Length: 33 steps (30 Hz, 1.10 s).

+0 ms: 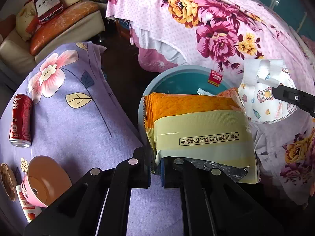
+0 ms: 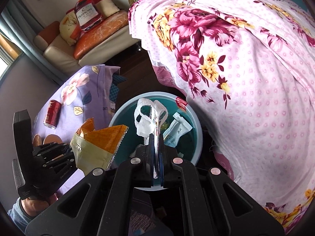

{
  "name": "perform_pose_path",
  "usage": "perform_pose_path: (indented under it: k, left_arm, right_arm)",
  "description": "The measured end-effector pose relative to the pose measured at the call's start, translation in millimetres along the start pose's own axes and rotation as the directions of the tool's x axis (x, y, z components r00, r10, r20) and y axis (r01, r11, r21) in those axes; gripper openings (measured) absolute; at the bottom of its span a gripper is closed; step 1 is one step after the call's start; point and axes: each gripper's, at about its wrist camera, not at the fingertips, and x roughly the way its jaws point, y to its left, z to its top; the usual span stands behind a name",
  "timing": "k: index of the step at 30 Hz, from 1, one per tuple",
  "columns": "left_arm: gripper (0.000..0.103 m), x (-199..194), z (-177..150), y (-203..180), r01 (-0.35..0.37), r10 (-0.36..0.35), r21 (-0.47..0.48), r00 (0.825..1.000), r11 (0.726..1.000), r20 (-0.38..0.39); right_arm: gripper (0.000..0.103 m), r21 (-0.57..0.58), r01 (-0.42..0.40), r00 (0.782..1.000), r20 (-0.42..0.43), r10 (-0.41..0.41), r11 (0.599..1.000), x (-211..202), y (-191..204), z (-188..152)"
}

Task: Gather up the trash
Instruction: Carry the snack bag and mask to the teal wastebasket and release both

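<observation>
In the left wrist view the orange and yellow wrapper [image 1: 196, 129] covers much of the blue bin [image 1: 155, 82], so most of its inside cannot be made out, and the right gripper [image 1: 275, 91] is cut off by the right edge with only a black finger showing. At the lower left a pink cup [image 1: 39, 184] hides part of a carton [image 1: 25, 206]. In the right wrist view the face mask [image 2: 147, 116] hides part of the bin's contents.
</observation>
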Motion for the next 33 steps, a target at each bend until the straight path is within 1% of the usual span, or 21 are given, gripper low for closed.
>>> perform_pose_path:
  k: [3,4,5,6,7,8,9,10,12,14,16,19,21,22,23,25,27,28,29,33]
  left_arm:
    - [0.008,7,5,-3,0.007,-0.007,0.000,1.000,1.000,-0.014]
    - [0.010,9,6,-4,0.009,-0.009,-0.002,1.000,1.000,-0.017]
    - [0.012,10,6,-4,0.013,-0.013,-0.003,1.000,1.000,-0.021]
    - [0.019,11,6,-6,0.022,-0.022,-0.004,0.999,1.000,-0.026]
    - [0.034,12,6,-7,0.032,-0.033,-0.005,0.999,0.999,-0.030]
    - [0.046,11,5,-8,0.036,-0.037,-0.006,0.999,0.999,-0.030]
    - [0.069,9,4,-9,0.028,-0.028,-0.006,1.000,1.000,-0.014]
    - [0.078,5,3,-10,0.017,-0.017,-0.003,1.000,1.000,0.007]
    - [0.082,-1,1,-11,0.019,-0.019,0.005,0.999,1.000,0.036]
    - [0.084,-5,1,-10,0.039,-0.039,0.001,0.998,0.999,0.042]
    - [0.087,-8,0,-8,0.031,-0.031,-0.004,0.998,0.999,0.049]
    - [0.089,-11,-4,-3,0.040,-0.039,-0.023,0.998,0.999,0.050]
    - [0.089,-13,-8,2,0.048,-0.046,-0.038,0.998,0.998,0.046]
    - [0.090,-13,-10,4,0.054,-0.051,-0.045,0.998,0.998,0.045]
    - [0.091,-15,-13,6,0.061,-0.059,-0.054,0.997,0.997,0.044]
    - [0.091,-17,-19,10,0.073,-0.070,-0.068,0.997,0.995,0.042]
    - [0.091,-20,-25,15,0.080,-0.077,-0.081,0.996,0.993,0.042]
    - [0.091,-22,-28,17,0.085,-0.081,-0.091,0.996,0.992,0.042]
    - [0.092,-24,-31,20,0.093,-0.089,-0.101,0.995,0.991,0.043]
    - [0.093,-35,-42,29,0.122,-0.114,-0.131,0.992,0.984,0.061]
  right_arm:
    - [0.004,0.008,0.005,1.000,-0.007,-0.005,1.000,4,-4,1]
    - [0.004,0.009,0.007,1.000,-0.008,-0.007,1.000,5,-5,1]
    - [0.004,0.010,0.008,1.000,-0.010,-0.008,1.000,6,-7,1]
    - [0.004,0.011,0.009,1.000,-0.010,-0.009,1.000,6,-8,2]
    - [0.004,0.012,0.011,1.000,-0.012,-0.011,1.000,7,-9,2]
    - [0.004,0.012,0.011,1.000,-0.013,-0.011,1.000,8,-9,3]
    - [0.004,0.013,0.012,1.000,-0.014,-0.012,1.000,8,-9,3]
    - [0.004,0.013,0.012,1.000,-0.014,-0.012,1.000,8,-9,3]
    - [0.004,0.013,0.012,1.000,-0.015,-0.012,1.000,9,-9,3]
    - [0.004,0.010,0.013,1.000,-0.019,-0.013,1.000,11,-8,4]
    - [0.004,0.012,0.010,1.000,-0.024,-0.010,1.000,12,-7,4]
    - [0.007,0.008,0.012,0.999,-0.034,-0.012,1.000,14,-4,4]
    - [0.012,0.011,0.008,0.999,-0.046,-0.007,1.000,17,-2,4]
    - [0.022,0.012,0.008,0.999,-0.051,-0.007,1.000,18,-1,3]
    - [0.044,0.014,0.009,0.999,-0.054,-0.008,1.000,18,1,3]
    - [0.066,0.014,0.014,0.999,-0.042,-0.013,1.000,17,4,2]
    - [0.069,0.017,0.017,0.999,-0.044,-0.017,1.000,16,7,1]
    - [0.074,0.022,0.017,0.999,-0.046,-0.016,1.000,16,7,1]
    - [0.076,0.030,0.019,0.999,-0.051,-0.018,0.999,16,8,0]
    - [0.079,0.044,0.018,0.997,-0.072,-0.015,0.999,15,13,-2]
